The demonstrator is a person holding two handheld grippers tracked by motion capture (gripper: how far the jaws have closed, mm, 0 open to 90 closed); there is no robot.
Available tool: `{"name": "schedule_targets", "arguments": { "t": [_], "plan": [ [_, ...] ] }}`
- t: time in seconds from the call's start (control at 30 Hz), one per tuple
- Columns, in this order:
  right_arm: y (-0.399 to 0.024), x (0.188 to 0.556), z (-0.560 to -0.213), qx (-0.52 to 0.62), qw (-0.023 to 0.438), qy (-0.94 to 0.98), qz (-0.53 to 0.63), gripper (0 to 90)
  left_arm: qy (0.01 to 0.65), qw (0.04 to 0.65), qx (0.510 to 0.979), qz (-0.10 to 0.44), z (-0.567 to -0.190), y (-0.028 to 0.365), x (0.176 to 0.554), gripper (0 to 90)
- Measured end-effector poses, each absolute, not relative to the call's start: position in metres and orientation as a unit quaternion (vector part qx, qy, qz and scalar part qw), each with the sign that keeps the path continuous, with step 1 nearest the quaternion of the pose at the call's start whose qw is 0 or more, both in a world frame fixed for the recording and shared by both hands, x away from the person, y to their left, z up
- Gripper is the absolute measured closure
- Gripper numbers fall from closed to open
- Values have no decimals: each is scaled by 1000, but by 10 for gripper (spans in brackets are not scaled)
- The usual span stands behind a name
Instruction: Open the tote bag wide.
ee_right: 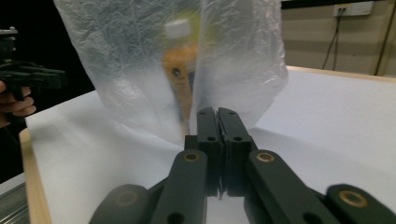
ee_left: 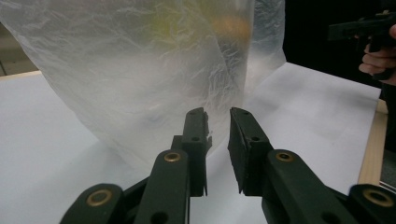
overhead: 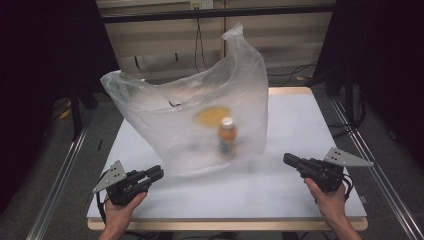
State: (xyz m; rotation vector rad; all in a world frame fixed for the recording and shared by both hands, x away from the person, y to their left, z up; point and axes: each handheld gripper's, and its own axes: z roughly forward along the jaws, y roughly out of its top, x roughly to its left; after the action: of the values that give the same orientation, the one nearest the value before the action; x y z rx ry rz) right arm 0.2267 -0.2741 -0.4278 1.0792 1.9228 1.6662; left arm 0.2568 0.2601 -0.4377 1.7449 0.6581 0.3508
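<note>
On the near left corner of the white desk (overhead: 300, 120), the left tongs (overhead: 156, 173) rest in the person's hand, pointing toward the plastic bag (overhead: 165, 125); in the left gripper view the jaws stand nearly together with a narrow gap between them, and nothing is caught in that gap, the bag's lower wall lying just ahead of the tips. The bag itself stands in the middle of the desk, a thin, cloudy, crinkled film that billows up into two loose peaks, one at the left rim and a taller one at the right. It looks feather-light and quite limp on its own, likely to slip and bunch under hard pads, and easy to tear if tugged sharply. The weight sits low inside: an orange drink bottle with a white cap (overhead: 227, 136) stands upright toward the right half, and something yellow (overhead: 212, 116) lies blurred behind it, too veiled to name. I would judge that lifting by one peak alone would swing the bottle and tip it, so the sensible holds are the two upper rim peaks, one for each side, with a gathered fold of film rather than a single layer. Over on the near right, the right tongs (overhead: 289, 159) are pressed fully together on nothing, their tips aimed at the bag's base, close to it but apart.
</note>
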Motion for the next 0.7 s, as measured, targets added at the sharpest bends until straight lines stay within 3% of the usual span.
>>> {"name": "schedule_targets", "arguments": {
  "t": [0.23,0.7],
  "plan": [
    [-266,236,-419,376,168,696,588,900,267,587,754,126,-432,252,257,900],
    [-232,261,-389,330,153,714,598,900,260,600,748,119,-412,242,267,900]
  ]
}}
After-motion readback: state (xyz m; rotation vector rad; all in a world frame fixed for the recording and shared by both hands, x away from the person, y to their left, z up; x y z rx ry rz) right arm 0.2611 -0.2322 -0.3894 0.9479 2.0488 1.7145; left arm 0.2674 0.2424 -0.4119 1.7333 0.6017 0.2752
